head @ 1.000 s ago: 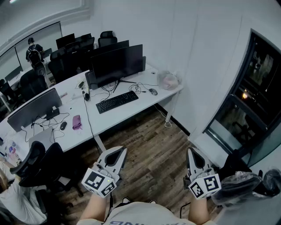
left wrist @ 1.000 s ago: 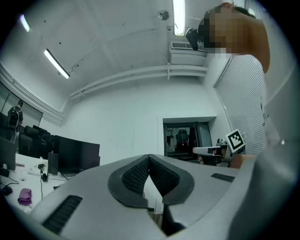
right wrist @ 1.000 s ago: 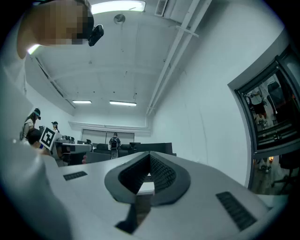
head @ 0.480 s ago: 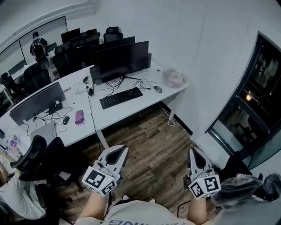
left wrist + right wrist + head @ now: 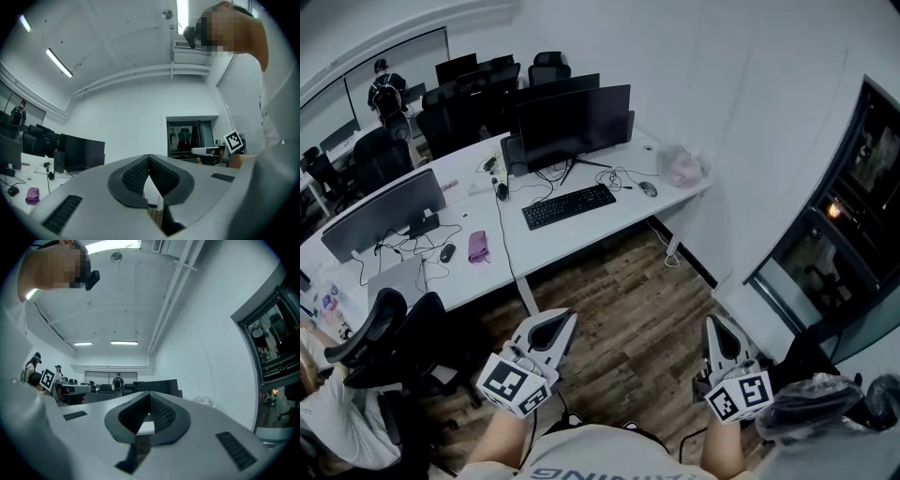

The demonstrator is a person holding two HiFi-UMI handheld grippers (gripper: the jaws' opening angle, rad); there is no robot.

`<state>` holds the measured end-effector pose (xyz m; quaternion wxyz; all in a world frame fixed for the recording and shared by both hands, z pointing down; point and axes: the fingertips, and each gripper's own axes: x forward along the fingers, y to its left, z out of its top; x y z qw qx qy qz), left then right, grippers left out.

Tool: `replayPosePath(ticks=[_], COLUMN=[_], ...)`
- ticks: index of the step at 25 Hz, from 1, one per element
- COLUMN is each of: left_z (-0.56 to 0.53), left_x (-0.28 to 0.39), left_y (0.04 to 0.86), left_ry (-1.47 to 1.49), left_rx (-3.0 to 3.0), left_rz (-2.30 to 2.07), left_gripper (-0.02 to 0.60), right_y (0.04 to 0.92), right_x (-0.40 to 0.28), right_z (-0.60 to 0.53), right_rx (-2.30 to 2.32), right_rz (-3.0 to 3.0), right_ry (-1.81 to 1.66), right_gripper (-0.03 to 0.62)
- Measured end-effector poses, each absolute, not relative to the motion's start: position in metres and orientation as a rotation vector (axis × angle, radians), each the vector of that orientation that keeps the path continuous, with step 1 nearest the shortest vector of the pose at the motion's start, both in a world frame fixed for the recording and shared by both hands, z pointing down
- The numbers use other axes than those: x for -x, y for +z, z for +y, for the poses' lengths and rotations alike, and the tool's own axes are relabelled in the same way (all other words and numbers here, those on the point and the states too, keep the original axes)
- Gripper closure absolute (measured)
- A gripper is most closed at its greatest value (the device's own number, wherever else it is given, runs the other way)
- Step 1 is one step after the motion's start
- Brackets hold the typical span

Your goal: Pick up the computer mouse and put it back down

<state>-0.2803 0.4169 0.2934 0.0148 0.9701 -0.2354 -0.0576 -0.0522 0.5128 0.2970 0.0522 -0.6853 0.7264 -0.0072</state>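
A dark computer mouse [image 5: 649, 188] lies on the white desk [image 5: 609, 225], right of the black keyboard [image 5: 570, 205] and in front of a large monitor [image 5: 574, 122]. Both grippers are held over the wooden floor, well short of the desk. My left gripper [image 5: 558, 320] is shut with nothing in it; in the left gripper view its ribbed pads [image 5: 149, 157] meet at the tips. My right gripper [image 5: 713, 324] is also shut and empty, its tips [image 5: 150, 395] together. The right gripper [image 5: 211, 151] with its marker cube shows in the left gripper view.
A crumpled plastic bag [image 5: 682, 167] sits at the desk's right end. The left desk holds a second monitor [image 5: 382, 214], another mouse [image 5: 447, 252] and a pink cloth [image 5: 478, 247]. Black office chairs [image 5: 380, 337] stand at the left. A dark glass door [image 5: 853, 234] is at the right.
The desk with the mouse has slid right and slightly down in the head view and looks a little nearer. Both grippers stay shut and keep their places in the picture.
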Motion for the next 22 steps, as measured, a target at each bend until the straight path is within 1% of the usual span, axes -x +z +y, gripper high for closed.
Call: replayPosePath(ticks=[9, 15, 22], left_z=[0.391, 0.362, 0.319], left_x=[0.318, 0.329, 0.314], left_y=[0.322, 0.329, 0.332], left_ry=[-0.166, -0.174, -0.152], left_rx=[-2.981, -2.96, -2.952], left_rz=[-0.711, -0.749, -0.816], left_gripper=[0.572, 0.572, 0.572], right_y=[0.32, 0.328, 0.336], right_x=[0.095, 0.095, 0.088], right_z=[0.485, 0.451, 0.391], right_rx=[2.111, 2.104, 2.014], right_rz=[2.227, 2.227, 2.306], right_ry=[-0.094, -0.123, -0.132], right_gripper=[0.577, 0.577, 0.577])
